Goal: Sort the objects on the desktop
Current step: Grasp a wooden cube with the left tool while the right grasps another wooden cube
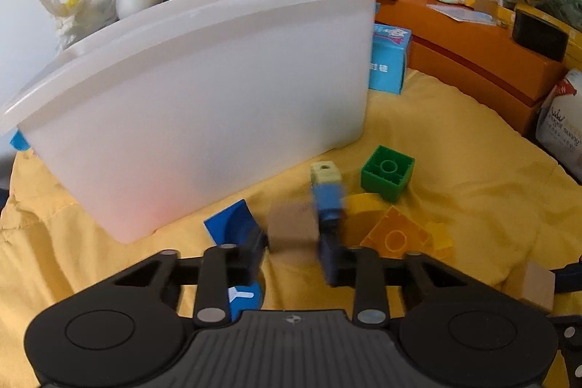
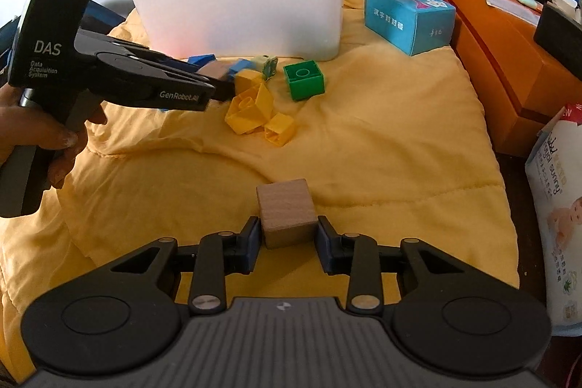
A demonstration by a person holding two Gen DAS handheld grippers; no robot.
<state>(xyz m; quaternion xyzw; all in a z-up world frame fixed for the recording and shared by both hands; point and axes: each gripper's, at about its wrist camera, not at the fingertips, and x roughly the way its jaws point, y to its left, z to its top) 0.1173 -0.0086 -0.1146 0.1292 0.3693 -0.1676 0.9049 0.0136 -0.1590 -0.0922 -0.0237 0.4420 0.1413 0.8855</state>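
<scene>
While we look along our right gripper point(image 2: 289, 235), a pale wooden cube point(image 2: 286, 217) sits between its dark blue pads point(image 2: 325, 237), resting on the yellow quilted cloth point(image 2: 382, 140); both pads meet the cube's sides, so we read this claw as clenched on it. Our left gripper point(image 1: 293, 242) reaches toward the block pile in front of the white plastic bin point(image 1: 203, 104). Between its blurred fingers lies a second brown wooden cube point(image 1: 293, 224), and both pads appear to press on it, so we take it as grasped, though the motion blur leaves some doubt. Seen from the right wrist view, that left gripper point(image 2: 218, 79) comes in from the left with a person's hand point(image 2: 62, 140) on its handle, its tip at the same brown cube point(image 2: 214, 70). Just past the tip lie a blue block point(image 1: 232, 219), a cream and blue piece point(image 1: 327, 184), a green square building block point(image 1: 387, 171) and yellow blocks point(image 1: 396, 233). A light blue carton point(image 2: 409, 17) stands to the right of the bin, well apart from both claws.
</scene>
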